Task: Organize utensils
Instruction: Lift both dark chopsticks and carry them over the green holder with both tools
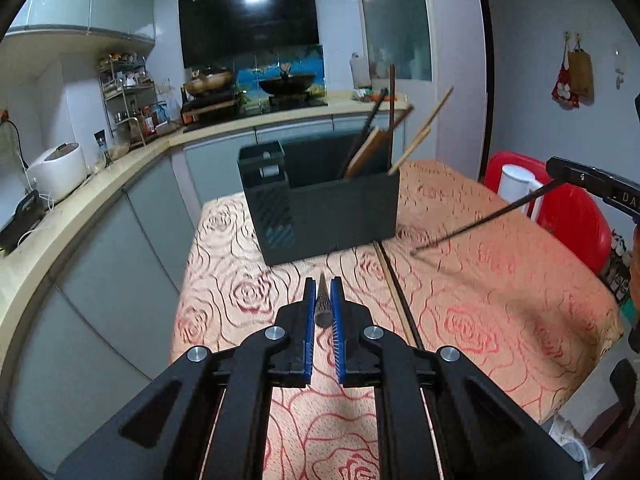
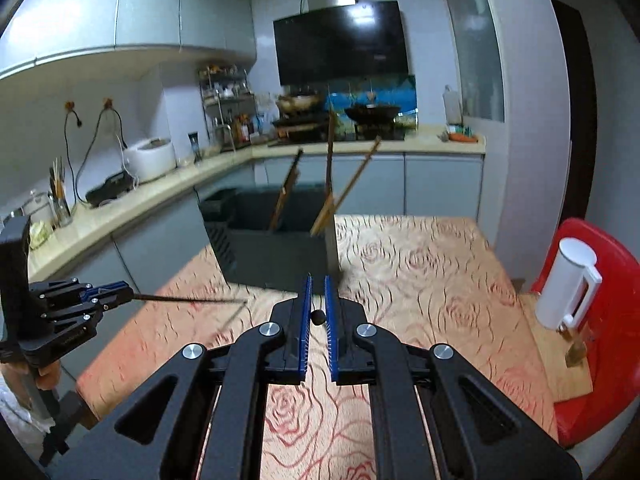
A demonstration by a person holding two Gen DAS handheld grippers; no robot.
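From my left wrist: my left claw (image 1: 323, 292) is clenched on a dark chopstick (image 1: 322, 300), pointing at the black holder (image 1: 328, 208) on the table (image 1: 500, 304). Another pair (image 1: 394, 292) lies on the cloth.

From my right wrist: my right claw (image 2: 317, 296) grips a second chopstick (image 2: 318, 317). I judge both are mid-carry; next, tip each into the holder's big compartment, beside those already standing there.

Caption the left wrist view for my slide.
Left tool gripping a dark chopstick above the rose tablecloth, facing the black holder.
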